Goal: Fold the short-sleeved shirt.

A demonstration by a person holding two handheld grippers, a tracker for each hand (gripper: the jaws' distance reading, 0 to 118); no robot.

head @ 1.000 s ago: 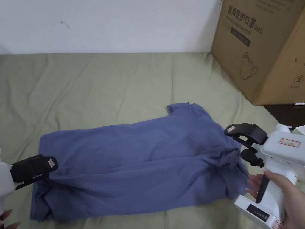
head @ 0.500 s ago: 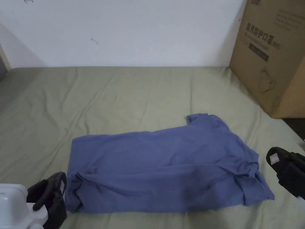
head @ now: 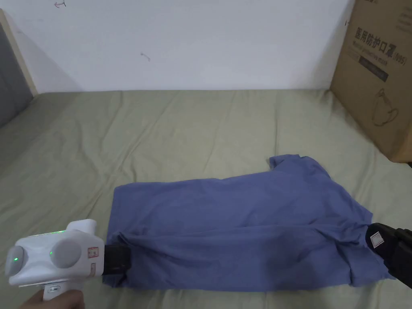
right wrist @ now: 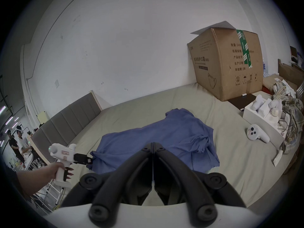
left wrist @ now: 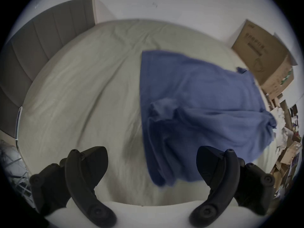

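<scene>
shirt (head: pixel 241 225): soft matt blue cloth, creased | sheet (head: pixel 161 128): matt green cloth, wrinkled | box (head: pixel 382 72): matt brown cardboard

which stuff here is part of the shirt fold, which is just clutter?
Job:
blue shirt
left gripper
right gripper
green sheet it lies on

Lying about:
cardboard box
white controller
white tray of parts
plaid cloth

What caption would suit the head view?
Blue shirt lying half-folded on a green sheet, a gripper at each end.
</scene>
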